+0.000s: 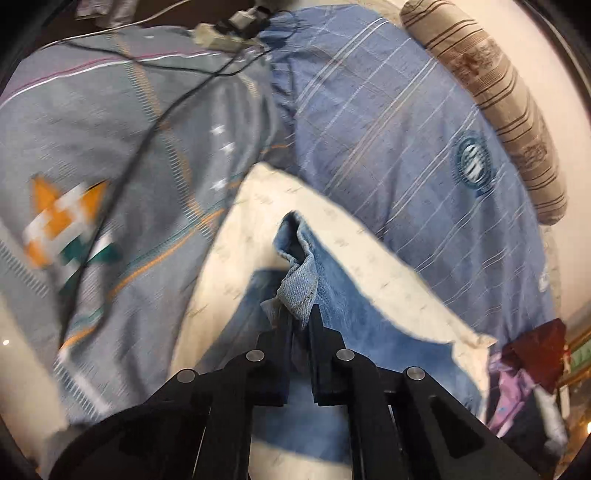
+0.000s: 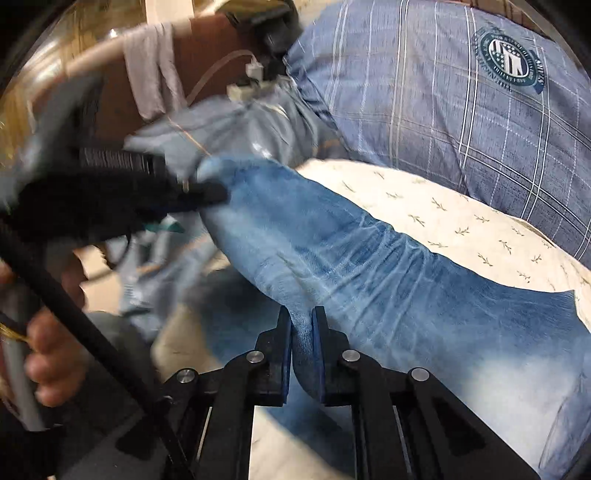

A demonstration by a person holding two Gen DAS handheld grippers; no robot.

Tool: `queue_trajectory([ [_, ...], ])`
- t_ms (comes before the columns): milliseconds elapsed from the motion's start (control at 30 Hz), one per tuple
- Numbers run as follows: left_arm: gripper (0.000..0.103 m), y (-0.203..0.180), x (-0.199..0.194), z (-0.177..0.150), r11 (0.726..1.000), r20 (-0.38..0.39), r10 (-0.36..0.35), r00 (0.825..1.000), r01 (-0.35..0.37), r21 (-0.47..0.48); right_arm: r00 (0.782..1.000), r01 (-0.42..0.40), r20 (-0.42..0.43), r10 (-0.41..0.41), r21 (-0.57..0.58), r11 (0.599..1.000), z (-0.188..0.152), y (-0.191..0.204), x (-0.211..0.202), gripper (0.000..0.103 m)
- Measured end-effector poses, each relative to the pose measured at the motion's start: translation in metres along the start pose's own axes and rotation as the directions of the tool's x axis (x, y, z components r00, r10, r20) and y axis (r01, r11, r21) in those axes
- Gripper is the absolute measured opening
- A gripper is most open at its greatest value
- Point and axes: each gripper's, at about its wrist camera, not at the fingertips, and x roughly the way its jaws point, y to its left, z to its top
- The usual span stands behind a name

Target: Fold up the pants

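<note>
The pants are faded blue jeans (image 2: 369, 258) lying across a cream patterned cloth (image 2: 461, 225). My left gripper (image 1: 298, 314) is shut on the hem end of a jeans leg (image 1: 299, 280) and holds it lifted above the cream cloth (image 1: 369, 236). It shows blurred at the left of the right wrist view (image 2: 210, 194), pinching that leg end. My right gripper (image 2: 302, 317) is shut on a fold at the edge of the jeans leg, further along its length. The leg hangs stretched between the two grippers.
A blue plaid bedcover with a round emblem (image 2: 511, 61) lies behind. A grey patterned blanket (image 1: 110, 166) is at the left, with a black cable (image 1: 147, 136) and a plug strip (image 1: 229, 29) on it. A striped bolster pillow (image 1: 491, 96) is at the far right.
</note>
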Motion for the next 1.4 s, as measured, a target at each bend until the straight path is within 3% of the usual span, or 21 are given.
queue_trajectory([
  [67, 0.007, 0.011, 0.005, -0.014, 0.997, -0.042, 0.077, 0.996, -0.078, -0.02, 0.998, -0.045, -0.034, 0.045, 0.005, 0.999, -0.009, 0.005, 0.0, 0.01],
  [133, 0.009, 0.022, 0.023, -0.027, 0.981, -0.104, 0.192, 0.976, -0.195, -0.022, 0.994, -0.053, -0.096, 0.051, -0.019, 0.998, -0.026, 0.011, 0.019, 0.011],
  [233, 0.02, 0.022, 0.028, -0.026, 0.966, -0.115, 0.259, 0.959, -0.26, 0.008, 0.984, -0.051, -0.167, 0.053, 0.017, 0.999, -0.046, 0.007, 0.051, 0.016],
  [300, 0.041, 0.019, 0.021, -0.024, 0.951, -0.075, 0.308, 0.948, -0.307, 0.022, 0.986, -0.083, -0.139, 0.095, 0.095, 0.992, -0.044, -0.002, 0.047, 0.026],
  [333, 0.044, 0.019, 0.012, -0.024, 0.951, -0.035, 0.311, 0.95, -0.31, 0.014, 0.983, -0.115, -0.125, 0.135, 0.156, 0.981, -0.041, -0.01, 0.041, 0.042],
  [367, 0.046, 0.016, 0.002, -0.027, 0.953, -0.008, 0.304, 0.953, -0.304, 0.007, 0.983, -0.139, -0.094, 0.161, 0.208, 0.968, -0.039, -0.017, 0.029, 0.057],
  [467, 0.048, 0.002, -0.023, -0.039, 0.963, 0.101, 0.26, 0.96, -0.265, 0.041, 0.987, -0.157, 0.006, 0.162, 0.281, 0.947, -0.04, -0.038, -0.016, 0.075],
  [533, 0.048, -0.022, -0.031, -0.049, 0.958, 0.15, 0.234, 0.961, -0.254, 0.135, 0.989, -0.147, 0.047, 0.139, 0.321, 0.936, -0.048, -0.056, -0.045, 0.076],
  [633, 0.054, -0.065, -0.039, -0.078, 0.939, 0.157, 0.132, 0.979, -0.174, 0.298, 0.99, -0.13, 0.105, 0.095, 0.42, 0.898, -0.077, -0.097, -0.093, 0.078],
  [800, 0.063, -0.153, -0.041, -0.138, 0.846, 0.055, -0.077, 0.996, 0.036, 0.533, 0.985, -0.055, 0.165, -0.055, 0.594, 0.803, -0.131, -0.175, -0.176, 0.078],
  [900, 0.064, -0.207, -0.033, -0.175, 0.759, -0.057, -0.161, 0.985, 0.161, 0.631, 0.969, 0.017, 0.17, -0.18, 0.68, 0.733, -0.157, -0.224, -0.226, 0.085],
  [967, 0.064, -0.241, -0.024, -0.202, 0.682, -0.128, -0.187, 0.974, 0.222, 0.697, 0.958, 0.042, 0.162, -0.237, 0.739, 0.673, -0.178, -0.258, -0.245, 0.086],
  [1033, 0.065, -0.273, -0.015, -0.235, 0.581, -0.18, -0.2, 0.963, 0.265, 0.769, 0.943, 0.073, 0.141, -0.3, 0.794, 0.604, -0.197, -0.279, -0.253, 0.086],
  [1067, 0.065, -0.291, -0.01, -0.258, 0.512, -0.204, -0.194, 0.959, 0.277, 0.813, 0.937, 0.084, 0.13, -0.324, 0.817, 0.571, -0.207, -0.288, -0.255, 0.086],
  [1133, 0.065, -0.311, 0.005, -0.284, 0.416, -0.23, -0.18, 0.956, 0.286, 0.863, 0.936, 0.078, 0.107, -0.334, 0.865, 0.496, -0.229, -0.306, -0.257, 0.086],
  [1167, 0.065, -0.324, 0.014, -0.305, 0.342, -0.245, -0.171, 0.954, 0.291, 0.894, 0.942, 0.061, 0.103, -0.32, 0.884, 0.464, -0.238, -0.314, -0.257, 0.086],
  [1233, 0.065, -0.34, 0.026, -0.332, 0.238, -0.27, -0.153, 0.951, 0.301, 0.924, 0.947, -0.033, 0.162, -0.278, 0.909, 0.416, -0.254, -0.324, -0.263, 0.086],
  [1300, 0.065, -0.354, 0.042, -0.354, 0.163, -0.289, -0.126, 0.949, 0.307, 0.938, 0.947, -0.088, 0.201, -0.249, 0.913, 0.399, -0.261, -0.33, -0.263, 0.086],
  [1400, 0.065, -0.368, 0.072, -0.374, 0.095, -0.297, -0.065, 0.953, 0.302, 0.949, 0.953, -0.075, 0.179, -0.245, 0.921, 0.381, -0.268, -0.346, -0.265, 0.088],
])
